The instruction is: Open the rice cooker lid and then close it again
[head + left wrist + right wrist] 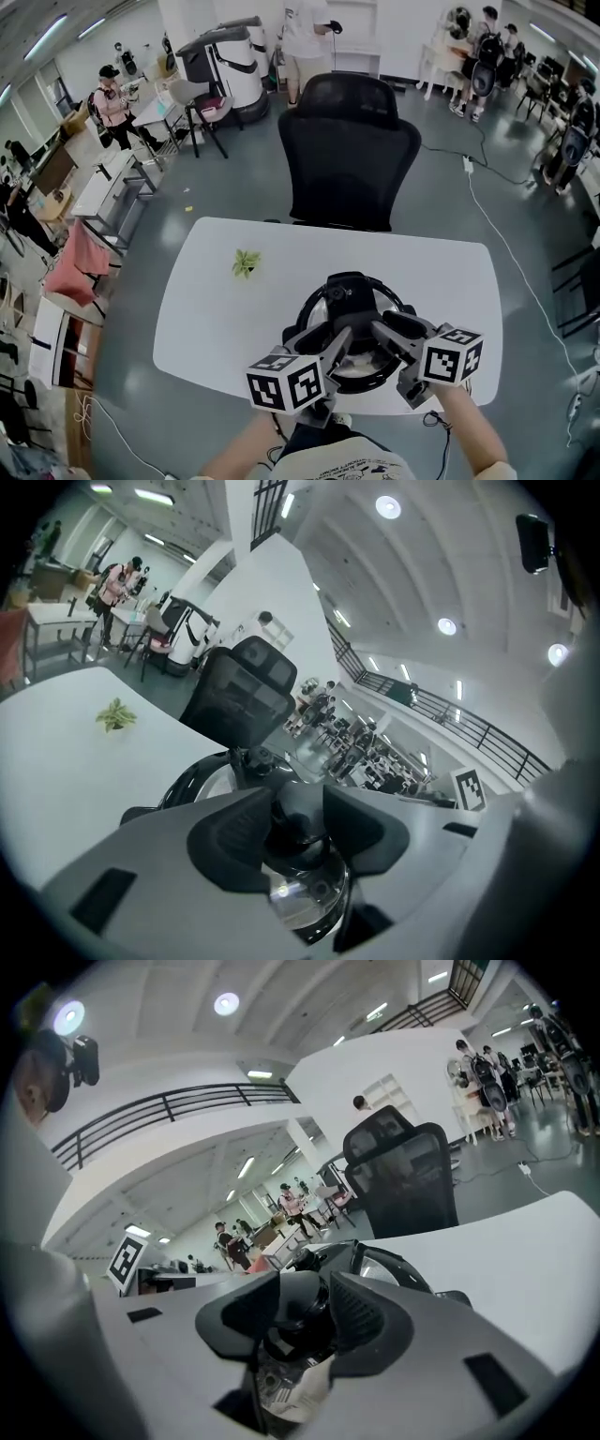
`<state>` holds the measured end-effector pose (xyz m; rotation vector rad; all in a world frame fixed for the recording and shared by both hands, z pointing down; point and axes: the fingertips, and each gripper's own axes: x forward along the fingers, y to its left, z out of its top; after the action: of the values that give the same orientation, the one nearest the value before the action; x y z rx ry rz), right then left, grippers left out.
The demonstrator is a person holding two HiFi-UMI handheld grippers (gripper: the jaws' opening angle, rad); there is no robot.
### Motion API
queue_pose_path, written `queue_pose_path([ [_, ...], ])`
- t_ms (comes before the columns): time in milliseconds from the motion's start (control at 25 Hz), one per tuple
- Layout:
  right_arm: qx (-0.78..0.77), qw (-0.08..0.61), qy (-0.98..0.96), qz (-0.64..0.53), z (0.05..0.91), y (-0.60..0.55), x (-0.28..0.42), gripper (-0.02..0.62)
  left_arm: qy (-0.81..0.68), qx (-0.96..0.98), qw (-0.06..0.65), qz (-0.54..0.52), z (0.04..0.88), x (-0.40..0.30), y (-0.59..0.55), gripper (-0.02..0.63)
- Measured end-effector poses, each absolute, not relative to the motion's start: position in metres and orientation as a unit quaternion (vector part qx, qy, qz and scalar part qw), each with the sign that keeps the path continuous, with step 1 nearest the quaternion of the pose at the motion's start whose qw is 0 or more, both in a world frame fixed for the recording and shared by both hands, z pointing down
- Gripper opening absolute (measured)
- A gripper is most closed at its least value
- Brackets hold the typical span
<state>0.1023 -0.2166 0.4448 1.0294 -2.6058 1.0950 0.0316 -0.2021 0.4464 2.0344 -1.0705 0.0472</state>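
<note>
**Open grippers at the lid**

The left gripper (295,822) and right gripper (300,1312) stood wide open, straddling the black lid knob (286,834) without squeezing, seemingly ready to work it. The round black rice cooker (352,292) sat at six o'clock on the white surface (225,319).

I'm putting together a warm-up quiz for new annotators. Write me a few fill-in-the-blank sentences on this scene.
1. The rice cooker stands on a white ____.
2. Beyond the far edge stands a black office ____.
3. In the head view, the small green plant lies to the cooker's ____.

Missing words: table; chair; left.
</note>
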Motion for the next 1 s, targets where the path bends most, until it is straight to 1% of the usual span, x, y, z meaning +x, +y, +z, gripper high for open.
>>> queue_pose_path([
  [160, 0.33, 0.069, -0.853, 0.399, 0.451, -0.223, 0.102, 0.172, -0.417, 0.801, 0.429, 0.013, 0.449, 0.033, -0.21, 0.172],
  [240, 0.322, 0.066, -0.845, 0.422, 0.454, -0.224, 0.1, 0.199, -0.413, 0.799, 0.437, 0.012, 0.451, 0.034, -0.212, 0.173],
  [320, 0.313, 0.066, -0.841, 0.437, 0.457, -0.224, 0.096, 0.202, -0.41, 0.798, 0.443, 0.013, 0.454, 0.035, -0.213, 0.178],
  [640, 0.298, 0.084, -0.832, 0.46, 0.461, -0.226, 0.087, 0.204, -0.401, 0.776, 0.486, -0.01, 0.464, 0.043, -0.209, 0.184],
  [880, 0.293, 0.083, -0.822, 0.48, 0.463, -0.231, 0.086, 0.202, -0.403, 0.765, 0.503, -0.024, 0.466, 0.042, -0.212, 0.183],
  [1000, 0.295, 0.074, -0.812, 0.498, 0.464, -0.232, 0.087, 0.192, -0.409, 0.754, 0.513, -0.036, 0.467, 0.04, -0.213, 0.176],
])
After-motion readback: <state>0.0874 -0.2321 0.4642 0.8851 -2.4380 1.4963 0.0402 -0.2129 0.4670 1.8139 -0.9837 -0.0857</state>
